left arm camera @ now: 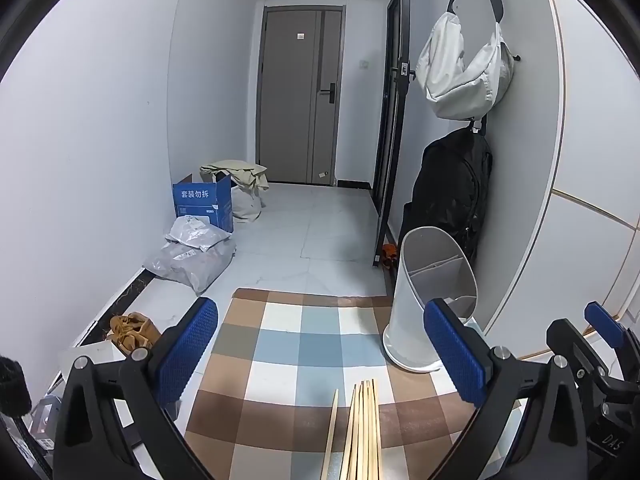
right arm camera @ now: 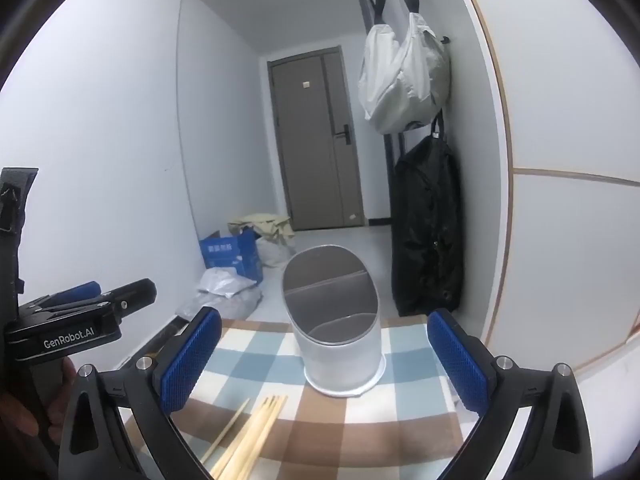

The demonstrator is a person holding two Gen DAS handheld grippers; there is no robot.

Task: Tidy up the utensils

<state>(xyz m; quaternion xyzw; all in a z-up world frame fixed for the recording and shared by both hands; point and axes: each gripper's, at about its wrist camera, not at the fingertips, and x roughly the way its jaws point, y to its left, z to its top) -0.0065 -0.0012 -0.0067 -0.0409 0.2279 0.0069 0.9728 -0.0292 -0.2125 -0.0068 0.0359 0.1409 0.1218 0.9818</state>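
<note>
Left wrist: both tongs [left arm camera: 320, 354] [right arm camera: 324, 358] apart, empty; right wrist alone shows hand [right arm camera: 24, 408] gripping left handle.

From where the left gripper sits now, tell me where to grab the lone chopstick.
Grip the lone chopstick near its far tip, coming down from above with the open left gripper. It lies flat on the checked cloth, slightly apart from the bundle of chopsticks, so the pads can probably straddle it alone.
</note>
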